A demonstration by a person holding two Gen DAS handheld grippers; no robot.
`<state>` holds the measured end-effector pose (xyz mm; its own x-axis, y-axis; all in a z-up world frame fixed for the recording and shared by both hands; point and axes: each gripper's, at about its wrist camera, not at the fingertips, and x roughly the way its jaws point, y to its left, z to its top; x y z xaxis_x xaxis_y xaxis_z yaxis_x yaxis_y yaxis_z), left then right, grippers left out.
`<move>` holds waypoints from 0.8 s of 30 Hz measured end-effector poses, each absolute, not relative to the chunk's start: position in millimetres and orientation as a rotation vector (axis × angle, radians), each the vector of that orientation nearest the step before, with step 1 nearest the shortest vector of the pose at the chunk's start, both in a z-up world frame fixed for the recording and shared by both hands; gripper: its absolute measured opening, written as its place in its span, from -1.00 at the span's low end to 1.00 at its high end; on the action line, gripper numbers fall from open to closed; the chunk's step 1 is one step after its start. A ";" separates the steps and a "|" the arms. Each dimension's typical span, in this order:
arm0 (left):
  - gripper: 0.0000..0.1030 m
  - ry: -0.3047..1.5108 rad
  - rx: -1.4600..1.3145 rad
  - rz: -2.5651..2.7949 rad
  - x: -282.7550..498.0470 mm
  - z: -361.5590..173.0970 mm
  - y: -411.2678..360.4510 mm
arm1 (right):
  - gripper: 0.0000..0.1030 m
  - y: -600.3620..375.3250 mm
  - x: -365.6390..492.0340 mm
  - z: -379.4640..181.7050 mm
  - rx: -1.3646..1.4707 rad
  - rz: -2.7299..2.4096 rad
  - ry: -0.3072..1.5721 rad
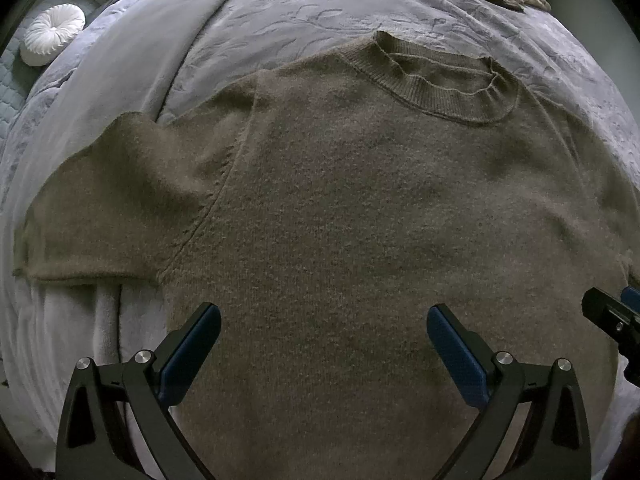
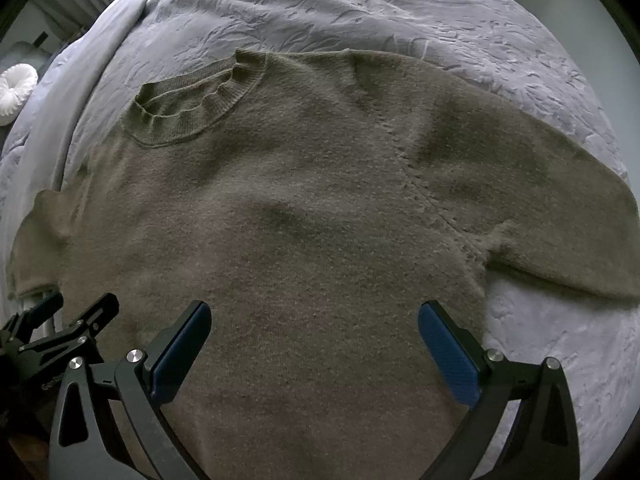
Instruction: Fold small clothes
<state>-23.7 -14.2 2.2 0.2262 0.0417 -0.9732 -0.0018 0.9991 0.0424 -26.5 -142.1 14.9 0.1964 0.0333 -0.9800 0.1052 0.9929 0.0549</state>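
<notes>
One sweater (image 1: 360, 208), two open grippers.

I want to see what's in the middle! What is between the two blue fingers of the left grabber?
Only the brown sweater, lying flat on the grey bedspread. The left gripper is wide open above it, holding nothing, as the left wrist view shows.

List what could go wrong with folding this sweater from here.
1. The sweater lies on a soft, textured bedspread; an open claw may pinch the bedding along with the knit.
2. The right sleeve is rumpled near the armpit, so a fold could trap creases.
</notes>
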 end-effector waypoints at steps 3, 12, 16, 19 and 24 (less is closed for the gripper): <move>1.00 1.339 0.036 0.028 -26.1 2.3 -14.2 | 1.00 -142.2 -24.8 15.5 0.118 -0.047 1.374; 1.00 1.338 0.035 0.029 -26.9 3.1 -14.3 | 1.00 -139.6 -25.2 15.4 0.120 -0.051 1.373; 1.00 1.338 0.035 0.028 -26.5 3.1 -13.4 | 1.00 -139.0 -24.8 15.4 0.120 -0.051 1.374; 1.00 1.338 0.035 0.028 -24.8 4.0 -14.5 | 1.00 -138.3 -24.8 15.3 0.120 -0.051 1.373; 1.00 1.337 0.032 0.032 -26.9 4.5 -18.9 | 1.00 -136.5 -24.8 15.2 0.121 -0.052 1.374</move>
<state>-26.9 -18.9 4.5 0.2311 0.0417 -0.9720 -0.0044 0.9991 0.0418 -24.8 -136.5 15.2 0.1956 0.0338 -0.9801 0.1074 0.9927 0.0557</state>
